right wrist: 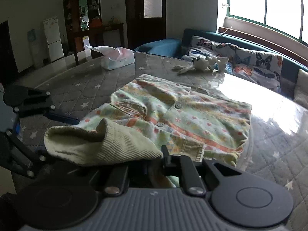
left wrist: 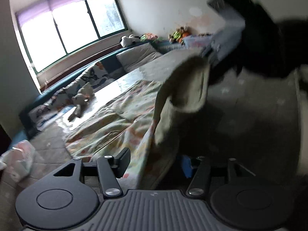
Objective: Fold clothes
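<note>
A small patterned shirt (right wrist: 182, 115) with buttons lies flat on the grey quilted mattress (right wrist: 273, 134). Its pale ribbed cuff (right wrist: 100, 148) is lifted off the bed, and my right gripper (right wrist: 154, 161) is shut on it at the bottom of the right wrist view. In the left wrist view the same cuff (left wrist: 184, 88) hangs from the right gripper (left wrist: 211, 61) at upper right. My left gripper (left wrist: 155, 162) is open, with the shirt's edge (left wrist: 146, 150) lying loose between its jaws. One of its fingers (right wrist: 63, 117) shows at the left of the right wrist view.
A stuffed toy (right wrist: 200, 64) lies on the mattress beyond the shirt, near butterfly-print cushions (right wrist: 250, 63) under the window. A white plastic bag (right wrist: 117, 57) sits at the far corner of the bed. More soft toys (left wrist: 179, 34) line the wall.
</note>
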Available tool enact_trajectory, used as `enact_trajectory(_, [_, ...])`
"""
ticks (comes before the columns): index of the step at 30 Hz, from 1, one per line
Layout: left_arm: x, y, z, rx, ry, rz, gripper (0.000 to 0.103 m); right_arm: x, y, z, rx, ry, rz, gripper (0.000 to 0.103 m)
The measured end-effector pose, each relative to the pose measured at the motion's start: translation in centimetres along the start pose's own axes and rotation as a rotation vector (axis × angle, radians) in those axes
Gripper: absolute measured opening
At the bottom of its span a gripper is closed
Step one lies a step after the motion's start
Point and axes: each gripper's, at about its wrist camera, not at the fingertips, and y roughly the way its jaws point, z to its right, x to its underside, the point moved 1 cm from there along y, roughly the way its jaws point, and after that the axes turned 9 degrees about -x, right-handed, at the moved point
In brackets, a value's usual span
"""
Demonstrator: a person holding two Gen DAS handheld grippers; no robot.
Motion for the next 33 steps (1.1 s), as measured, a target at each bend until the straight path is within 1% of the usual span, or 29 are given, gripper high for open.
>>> enact_trajectory(3, [0.8,0.6,0.9,-0.06,0.081,-0.017,0.057,-0.1,-0.1,-0.1,0.014,0.007,0.007,0.012])
enact_trajectory(4, [1.0,0.6,0.9,-0.059,0.096,-0.02,0.055,-0.1,-0.2,-0.1,0.019,0.009,0.011,0.012])
enact_trajectory(6, [1.3,0.5,1.0,-0.062,0.121,-0.023,0.045,0.0,-0.4,-0.2,0.032,0.012,0.023,0.011])
enact_trajectory(8, [1.5,0.4,0.8,-0.08,0.145,-0.023,0.026,0.1,-0.7,-0.4,0.043,0.015,0.035,0.011])
enact_trajectory(9, [1.5,0.3,0.6,-0.079,0.146,-0.019,0.021,0.2,-0.8,-0.5,0.049,0.008,0.039,0.01])
enact_trajectory(10, [1.5,0.2,0.4,-0.077,0.146,-0.015,0.012,0.2,-0.9,-0.8,0.054,-0.004,0.045,0.01])
enact_trajectory(11, [1.5,-0.1,0.2,-0.075,0.145,-0.008,0.009,0.3,-1.1,-1.1,0.06,-0.017,0.05,0.01])
enact_trajectory(14, [1.3,-1.6,-0.6,-0.074,0.141,0.025,0.006,0.4,-1.7,-2.0,0.07,-0.048,0.063,0.009])
enact_trajectory(19, [0.7,-5.9,-2.3,-0.037,0.082,0.071,0.006,0.5,-4.4,-4.3,0.05,-0.094,0.087,0.009])
enact_trajectory(22, [0.6,-9.3,-2.5,0.002,0.068,0.08,0.006,0.8,-6.4,-6.4,0.03,-0.129,0.084,0.009])
enact_trajectory(27, [1.1,-14.0,-2.4,0.067,0.033,0.064,0.006,1.8,-9.6,-10.4,-0.023,-0.157,0.059,0.009])
enact_trajectory(30, [1.2,-14.3,-2.7,0.067,0.003,0.052,0.006,2.0,-10.0,-11.5,-0.045,-0.159,0.044,0.009])
enact_trajectory(33, [0.9,-13.4,-3.4,0.054,-0.04,0.053,0.006,1.4,-9.6,-11.2,-0.039,-0.159,0.048,0.009])
